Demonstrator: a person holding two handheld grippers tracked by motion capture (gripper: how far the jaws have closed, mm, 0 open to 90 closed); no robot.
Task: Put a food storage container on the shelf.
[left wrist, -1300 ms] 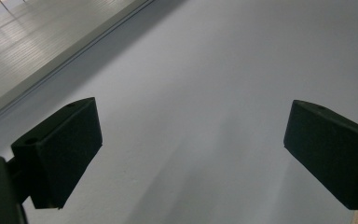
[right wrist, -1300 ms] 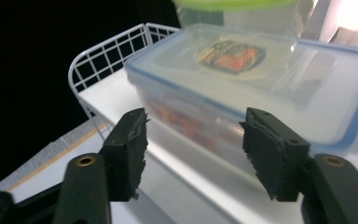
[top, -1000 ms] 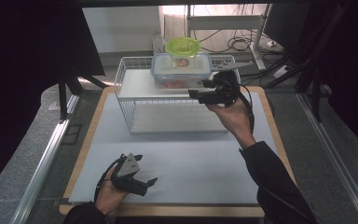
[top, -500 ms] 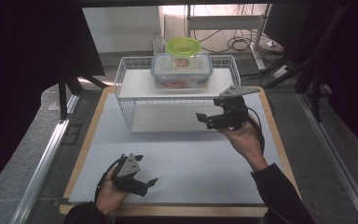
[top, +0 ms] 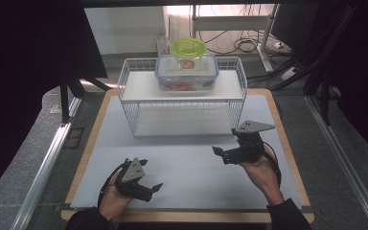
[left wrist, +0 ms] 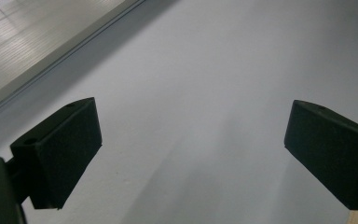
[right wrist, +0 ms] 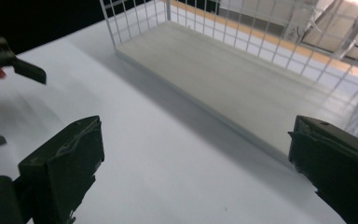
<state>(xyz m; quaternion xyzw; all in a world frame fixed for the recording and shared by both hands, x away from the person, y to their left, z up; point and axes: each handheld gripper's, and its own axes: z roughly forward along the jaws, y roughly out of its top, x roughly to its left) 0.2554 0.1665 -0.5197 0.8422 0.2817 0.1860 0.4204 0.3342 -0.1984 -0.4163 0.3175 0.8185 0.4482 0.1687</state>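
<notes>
A white wire rack (top: pixel 182 103) stands at the back of the grey mat (top: pixel 187 167). On its top shelf sits a clear lidded container (top: pixel 187 72) with reddish contents, and a green bowl (top: pixel 188 47) rests on or just behind its lid. My right gripper (top: pixel 220 155) hovers open in front of the rack's right end, holding nothing. In the right gripper view the open jaws (right wrist: pixel 196 163) face the rack's bare lower shelf (right wrist: pixel 242 79). My left gripper (top: pixel 151 176) rests open at the front left of the mat, its jaws (left wrist: pixel 191 149) wide over bare mat.
The mat lies on a wooden board (top: pixel 287 148) with a narrow border. Cables and a metal stand (top: pixel 249 43) sit behind the rack. A metal rail (top: pixel 48 158) runs along the left. The left gripper (right wrist: pixel 9 60) appears at the left edge of the right gripper view.
My right gripper has drawn back from the container on the top shelf, coming down and toward the person to hover over the mat. The left gripper has stayed put.
</notes>
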